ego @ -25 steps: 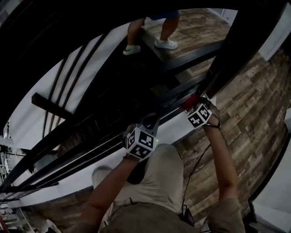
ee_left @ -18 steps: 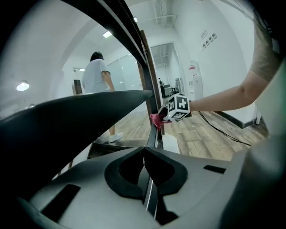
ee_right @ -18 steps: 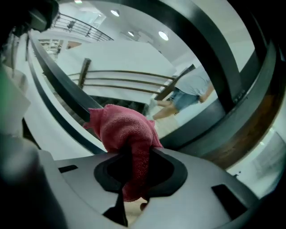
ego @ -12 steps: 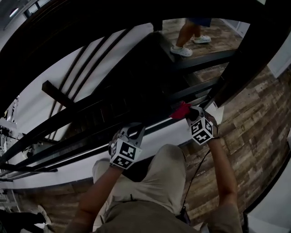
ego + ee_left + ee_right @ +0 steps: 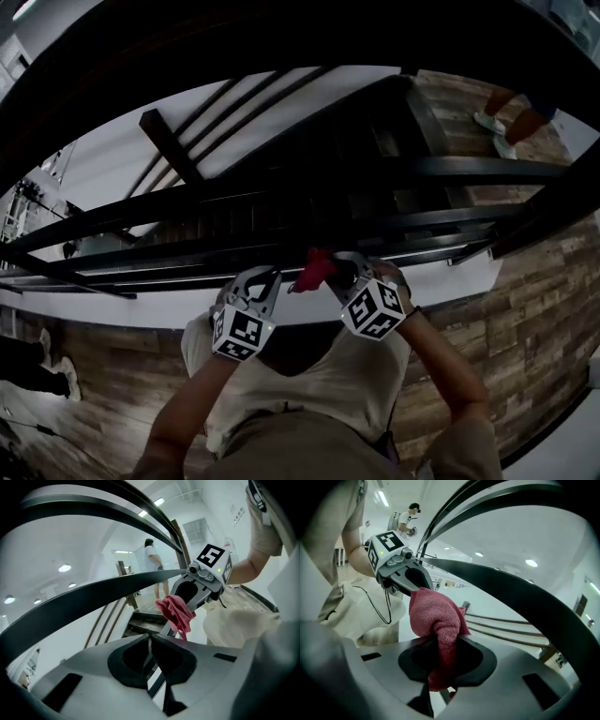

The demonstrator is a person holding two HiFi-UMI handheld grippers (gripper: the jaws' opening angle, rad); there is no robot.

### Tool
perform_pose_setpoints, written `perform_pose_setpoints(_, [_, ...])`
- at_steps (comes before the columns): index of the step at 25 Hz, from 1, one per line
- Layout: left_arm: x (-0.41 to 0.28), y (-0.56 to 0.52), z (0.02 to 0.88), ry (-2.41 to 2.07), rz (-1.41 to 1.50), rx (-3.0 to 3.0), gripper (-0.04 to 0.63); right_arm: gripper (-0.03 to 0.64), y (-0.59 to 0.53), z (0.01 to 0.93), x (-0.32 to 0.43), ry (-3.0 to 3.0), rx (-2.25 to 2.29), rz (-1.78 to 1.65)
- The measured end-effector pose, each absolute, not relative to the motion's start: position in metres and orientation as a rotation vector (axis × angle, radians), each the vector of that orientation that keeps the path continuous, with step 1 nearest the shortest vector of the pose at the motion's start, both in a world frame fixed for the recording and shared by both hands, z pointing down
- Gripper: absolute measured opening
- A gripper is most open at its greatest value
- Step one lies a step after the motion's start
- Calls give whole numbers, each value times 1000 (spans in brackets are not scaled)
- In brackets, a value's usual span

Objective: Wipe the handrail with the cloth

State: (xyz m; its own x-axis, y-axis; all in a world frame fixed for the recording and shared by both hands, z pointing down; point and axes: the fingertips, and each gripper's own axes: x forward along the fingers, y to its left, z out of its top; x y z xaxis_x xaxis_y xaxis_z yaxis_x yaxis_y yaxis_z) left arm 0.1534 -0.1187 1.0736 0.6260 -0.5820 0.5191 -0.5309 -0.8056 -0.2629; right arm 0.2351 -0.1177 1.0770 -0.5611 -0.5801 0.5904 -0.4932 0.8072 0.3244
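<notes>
Your right gripper [image 5: 443, 645] is clamped on the red cloth [image 5: 435, 613], which bunches up above the jaws. Your left gripper [image 5: 150, 641] has its jaws nearly together, nothing in them. The cloth sits up beside the dark handrail [image 5: 520, 595]; contact unclear. Progress, best guess: wiping is under way, no clean/dirty difference shows, and most of the rail is likely left. Count: two grippers, one cloth, several parallel rail bars, one bystander [image 5: 151, 559].

cloth [image 5: 433, 616]: red, bunched, pinched between jaws | handrail [image 5: 520, 592]: dark, curved
</notes>
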Motion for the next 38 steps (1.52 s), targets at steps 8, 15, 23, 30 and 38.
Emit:
perform_pose_setpoints(8, [-94,-123,1089,1541,-911,-2598,20,94,-110,1098,-18,-2345,384,-210])
perform_pose_setpoints(15, [-257,-121,1086,1851,-950,-2465,20,94,-72,1141,-187,-2407,147,-186])
perform_pose_setpoints(23, [-419,-94,1124,2211,-943,-2364,20,94,-104,1191,-356,-2388,255,-151])
perform_pose_setpoints(30, [-523,-69,1167,2431,-930,-2338,20,104,-117,1255,-484,-2282,289,-196])
perform_pose_setpoints(38, [-589,-45,1202,2591,-862,-2310,21,140,-158,1304,-585,-2125,404,-325])
